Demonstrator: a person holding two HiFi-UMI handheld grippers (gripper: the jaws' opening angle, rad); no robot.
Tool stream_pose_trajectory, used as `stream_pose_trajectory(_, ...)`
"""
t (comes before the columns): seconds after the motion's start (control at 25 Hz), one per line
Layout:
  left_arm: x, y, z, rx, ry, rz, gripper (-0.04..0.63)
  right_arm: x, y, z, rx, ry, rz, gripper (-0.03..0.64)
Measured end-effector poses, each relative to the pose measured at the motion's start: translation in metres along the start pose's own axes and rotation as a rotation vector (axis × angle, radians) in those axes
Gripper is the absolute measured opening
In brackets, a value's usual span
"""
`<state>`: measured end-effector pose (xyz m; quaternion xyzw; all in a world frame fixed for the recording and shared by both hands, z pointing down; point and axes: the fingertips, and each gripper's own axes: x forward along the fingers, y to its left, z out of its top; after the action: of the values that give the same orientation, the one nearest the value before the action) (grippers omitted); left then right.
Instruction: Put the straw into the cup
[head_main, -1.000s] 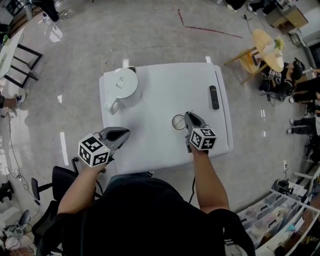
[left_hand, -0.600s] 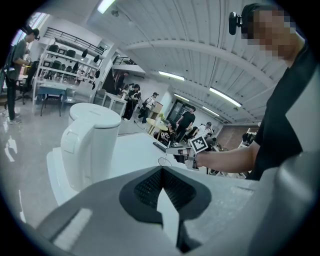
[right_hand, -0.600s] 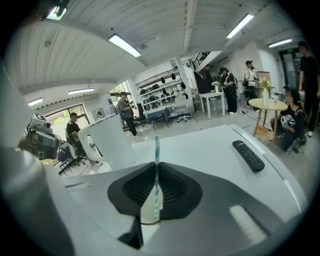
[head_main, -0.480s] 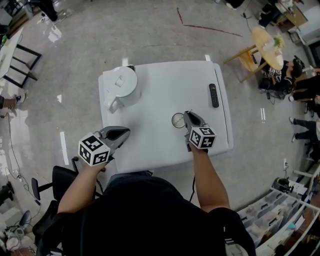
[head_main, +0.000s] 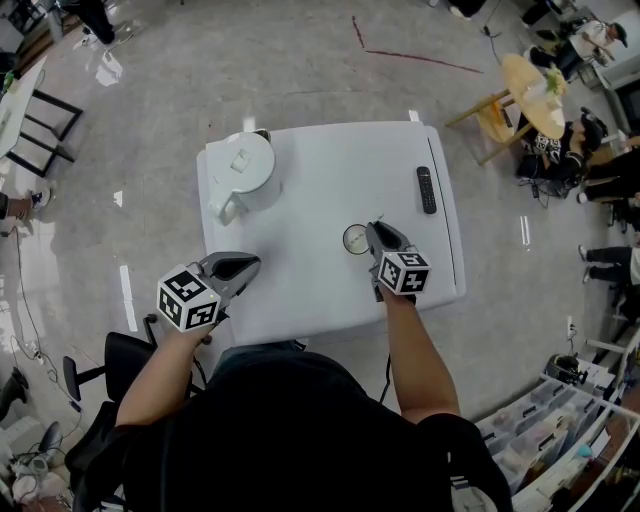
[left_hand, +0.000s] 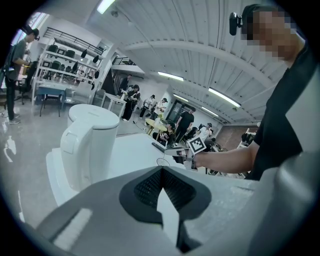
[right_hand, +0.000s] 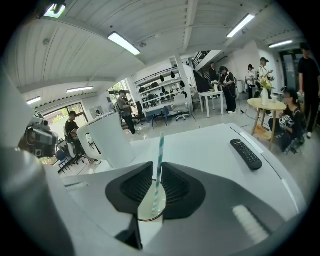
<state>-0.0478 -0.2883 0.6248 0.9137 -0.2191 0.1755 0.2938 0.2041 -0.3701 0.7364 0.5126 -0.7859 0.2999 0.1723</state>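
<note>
Right gripper (right_hand: 158, 168): jaws closed to a narrow slit and clamped on the thin teal-and-white striped paper straw (right_hand: 160, 144). The straw stands close to upright, and its upper part rises clear above the jaws. Its lower end drops inside the rim of the small round clear cup (right_hand: 145, 210), which stands on the white rectangular table (right_hand: 210, 142) directly beneath the jaws.

Judgement: insertion is well advanced, and the step in hand is seating and release. To do it well:
- hold the straw vertical and lower it until the tip meets the cup's bottom
- part the jaws slowly, since a sudden opening may flick the straw out
- withdraw straight up and back — a sideways drag could tip so light a cup.

Left gripper (left_hand: 161, 176): jaws together, nothing between them, held near the table's front-left edge and well apart from the cup.

Beyond: a white plastic electric kettle (left_hand: 90, 140) at the table's far left, and a black remote control (right_hand: 246, 154) near the right edge. Neither obstructs the work.
</note>
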Motion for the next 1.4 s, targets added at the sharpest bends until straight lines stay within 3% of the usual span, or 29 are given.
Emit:
stream_pose_trajectory(0.72, -0.008, -0.023, 0.003, 0.033, -0.015, -0.012, 0.001, -0.029, -0.003, -0.007, 0.015, -0.007, -0.033, 0.103)
stream_pose_trajectory(1.4, -0.016, -0.074, 0.012, 0.108, -0.029, -0.037, 0.001, -0.1, -0.004, -0.005, 0.024, -0.065, -0.052, 0.098)
